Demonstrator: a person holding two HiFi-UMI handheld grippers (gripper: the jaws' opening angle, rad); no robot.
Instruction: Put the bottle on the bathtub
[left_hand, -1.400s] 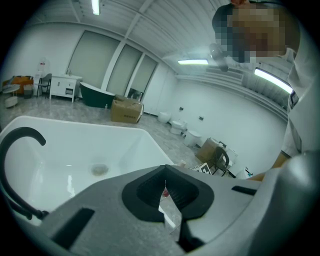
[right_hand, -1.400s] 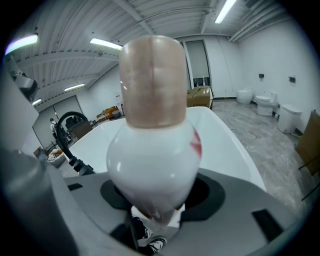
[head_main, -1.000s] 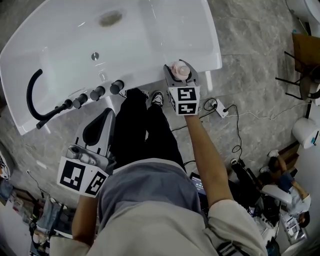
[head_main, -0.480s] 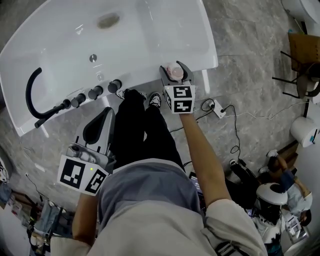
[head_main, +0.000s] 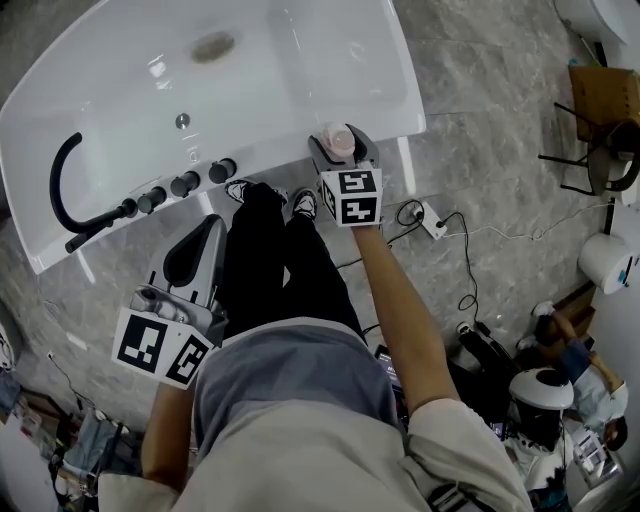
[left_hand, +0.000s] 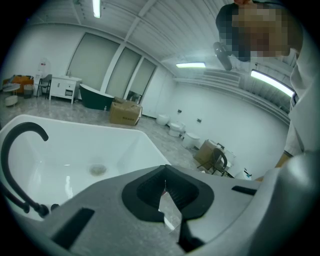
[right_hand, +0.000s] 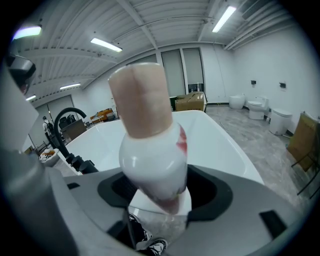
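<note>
Your right gripper's (head_main: 340, 142) jaws have just been opening around the pink-capped bottle (head_main: 339, 138); clip it withdrawing and it could topple off the bathtub rim (head_main: 285, 148).

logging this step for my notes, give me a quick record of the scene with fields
bottle: seems to stand on the bathtub rim, pink cap up
right gripper: open; jaws have just been opening, bottle between them, pads off it
left gripper: shut, empty, held back from the bathtub
faucet: black, at the far left end
task: bottle looks placed, right gripper not yet drawn away
</note>
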